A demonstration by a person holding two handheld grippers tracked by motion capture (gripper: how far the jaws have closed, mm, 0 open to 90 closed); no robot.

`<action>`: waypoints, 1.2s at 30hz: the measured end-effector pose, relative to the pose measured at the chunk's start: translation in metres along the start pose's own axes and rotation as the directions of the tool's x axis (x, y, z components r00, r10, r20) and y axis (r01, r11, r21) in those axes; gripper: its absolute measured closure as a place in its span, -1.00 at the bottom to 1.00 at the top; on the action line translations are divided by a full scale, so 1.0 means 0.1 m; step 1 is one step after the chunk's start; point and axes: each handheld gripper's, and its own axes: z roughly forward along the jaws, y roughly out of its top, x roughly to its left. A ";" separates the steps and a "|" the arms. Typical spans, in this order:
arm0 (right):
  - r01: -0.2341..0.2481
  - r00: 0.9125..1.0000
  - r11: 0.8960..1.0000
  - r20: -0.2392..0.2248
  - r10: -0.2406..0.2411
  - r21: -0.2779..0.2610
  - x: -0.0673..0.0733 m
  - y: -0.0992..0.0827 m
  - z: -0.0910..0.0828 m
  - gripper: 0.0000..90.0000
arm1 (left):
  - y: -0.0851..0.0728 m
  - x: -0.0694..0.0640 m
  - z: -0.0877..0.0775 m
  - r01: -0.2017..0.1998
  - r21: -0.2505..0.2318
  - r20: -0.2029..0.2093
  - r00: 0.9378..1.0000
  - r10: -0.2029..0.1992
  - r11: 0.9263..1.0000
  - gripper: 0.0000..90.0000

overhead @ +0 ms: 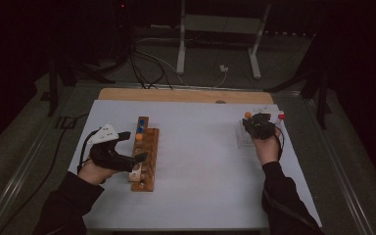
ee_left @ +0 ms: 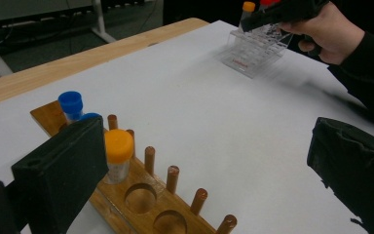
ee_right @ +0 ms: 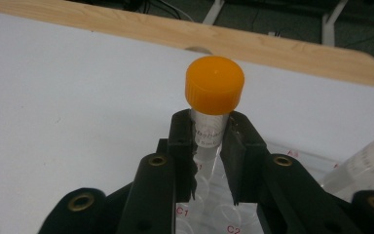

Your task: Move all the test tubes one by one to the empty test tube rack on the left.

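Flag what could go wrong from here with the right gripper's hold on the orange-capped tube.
1. The right gripper pinches the orange-capped tube just under its cap; lifted at a slant, it might catch in the clear rack and drag it.
2. The red-capped tube stands close by and could get bumped.

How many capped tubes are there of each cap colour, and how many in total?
Blue caps: 2, both in the wooden rack
Orange caps: 2, one in the wooden rack, one between the right gripper jaws
Red caps: 1, at the clear rack
Total: 5
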 end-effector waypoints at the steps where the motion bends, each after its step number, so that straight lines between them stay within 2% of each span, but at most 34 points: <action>1: 0.005 1.000 1.000 0.003 -0.005 -0.005 0.01 0.01 -0.02 0.65 | 0.00 0.00 0.00 -0.001 0.001 -0.003 1.000 0.001 1.000 -0.96; 7: 0.028 1.000 0.999 0.014 -0.027 -0.042 0.03 0.09 -0.14 0.65 | 0.01 -0.01 0.00 -0.004 0.003 0.001 1.000 0.004 1.000 -0.96; 12: 0.047 0.999 0.996 0.018 -0.046 -0.082 0.05 0.19 -0.31 0.65 | 0.02 -0.03 0.00 -0.007 0.003 0.006 1.000 0.007 1.000 -0.96; 18: 0.065 0.998 0.993 0.008 -0.064 -0.102 0.08 0.25 -0.44 0.65 | 0.04 -0.05 0.02 -0.009 0.003 0.016 1.000 0.009 1.000 -0.96; 23: 0.085 0.996 0.990 -0.021 -0.088 -0.113 0.16 0.25 -0.57 0.65 | 0.08 -0.09 0.04 -0.014 0.003 0.034 0.999 0.014 1.000 -0.96; 26: 0.109 0.992 0.987 -0.057 -0.116 -0.118 0.26 0.20 -0.66 0.65 | 0.10 -0.12 0.06 -0.016 0.005 0.048 0.999 0.016 1.000 -0.96; 33: 0.148 0.980 0.982 -0.113 -0.161 -0.118 0.44 0.10 -0.75 0.65 | 0.14 -0.19 0.12 -0.029 0.010 0.069 0.997 0.028 1.000 -0.96; 34: 0.164 0.975 0.980 -0.132 -0.178 -0.115 0.51 0.07 -0.77 0.65 | 0.14 -0.19 0.13 -0.030 0.012 0.068 0.997 0.030 0.999 -0.96; 36: 0.173 0.970 0.978 -0.151 -0.190 -0.118 0.58 0.04 -0.81 0.65 | 0.15 -0.21 0.15 -0.029 0.014 0.075 0.997 0.027 0.999 -0.95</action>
